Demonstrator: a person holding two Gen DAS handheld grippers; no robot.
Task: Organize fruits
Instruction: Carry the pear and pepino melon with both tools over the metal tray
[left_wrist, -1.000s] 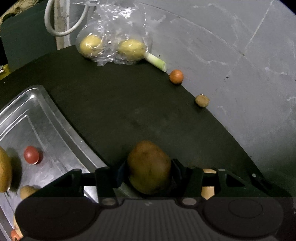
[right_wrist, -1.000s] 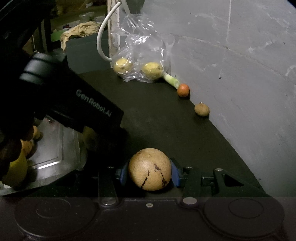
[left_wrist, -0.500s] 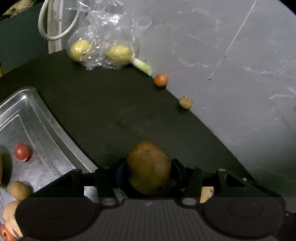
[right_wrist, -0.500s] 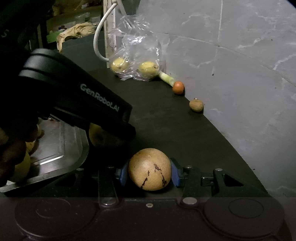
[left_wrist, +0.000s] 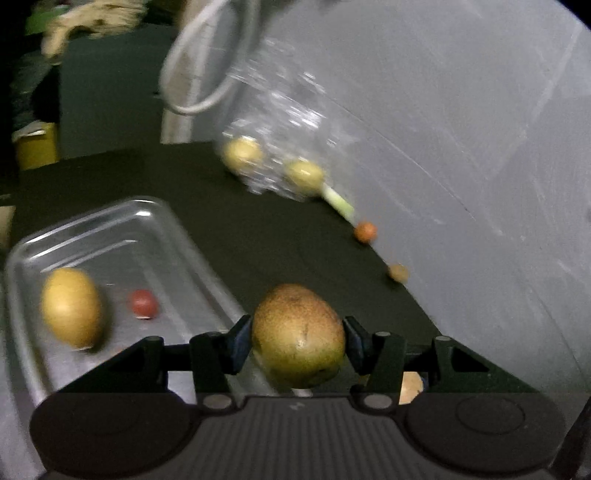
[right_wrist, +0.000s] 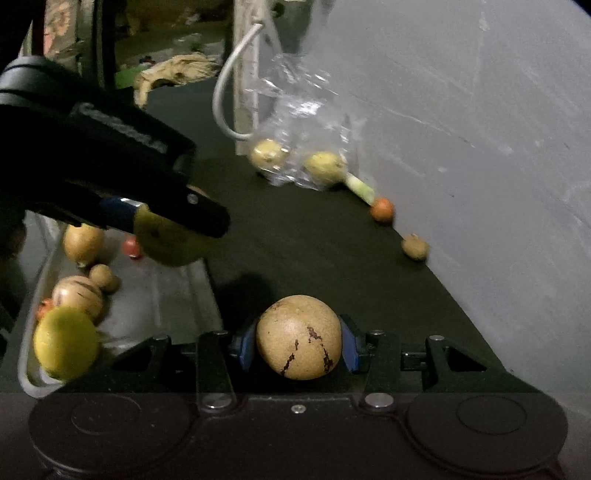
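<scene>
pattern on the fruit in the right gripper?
Tan round fruit with dark reddish-brown crack-like streaks; clearest in the right wrist view.

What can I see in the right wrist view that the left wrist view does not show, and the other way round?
Only the right wrist view shows the round cracked fruit in the right gripper, the left gripper's body from outside, and more fruit in the tray, including a yellow one.

Only the left wrist view shows the speckled pear head-on in the left gripper.

Both show the tray, the plastic bag and the small orange fruit by the wall.
</scene>
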